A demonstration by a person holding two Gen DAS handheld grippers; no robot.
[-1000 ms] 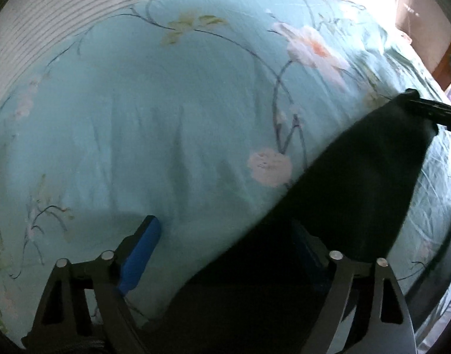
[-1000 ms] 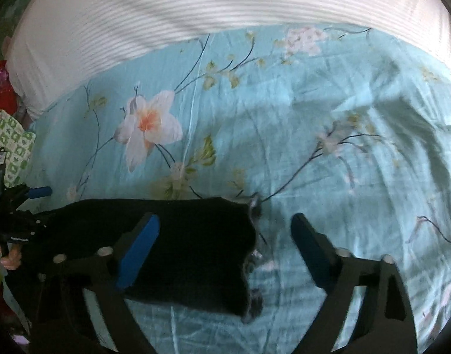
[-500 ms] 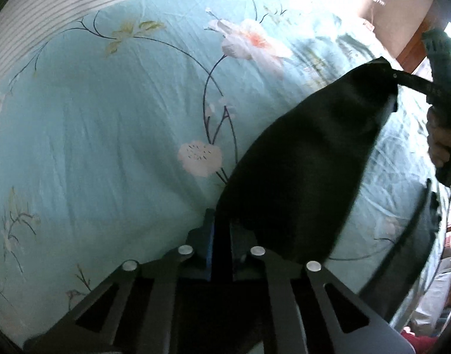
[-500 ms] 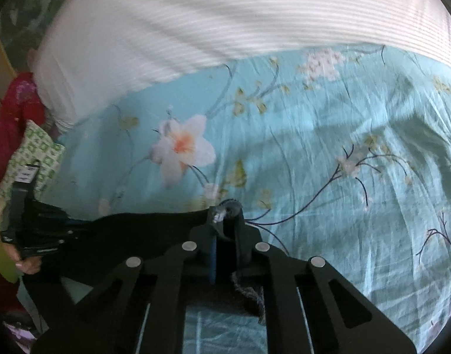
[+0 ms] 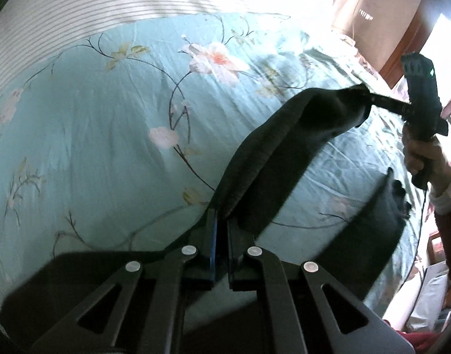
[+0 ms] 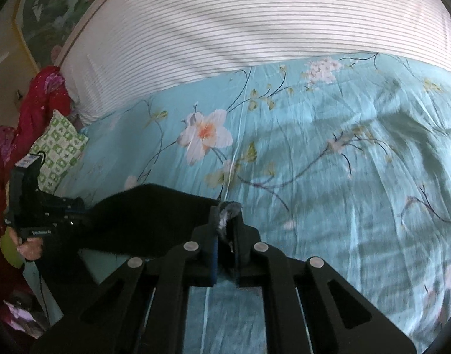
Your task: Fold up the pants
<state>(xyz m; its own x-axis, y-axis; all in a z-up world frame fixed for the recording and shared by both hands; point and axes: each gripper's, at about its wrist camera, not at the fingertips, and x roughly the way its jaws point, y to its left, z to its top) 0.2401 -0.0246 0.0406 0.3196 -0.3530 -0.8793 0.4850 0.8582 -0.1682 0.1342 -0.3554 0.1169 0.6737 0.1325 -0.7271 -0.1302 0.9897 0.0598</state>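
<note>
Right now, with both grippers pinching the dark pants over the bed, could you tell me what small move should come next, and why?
Probably carry the held edge across and lay it over the rest. The left gripper and the right gripper are each shut on a corner of the dark pants, the cloth between them hangs above the floral bedsheet, and no fold is laid yet.

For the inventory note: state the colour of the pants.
Black, plain; the pants show best in the left wrist view.
</note>
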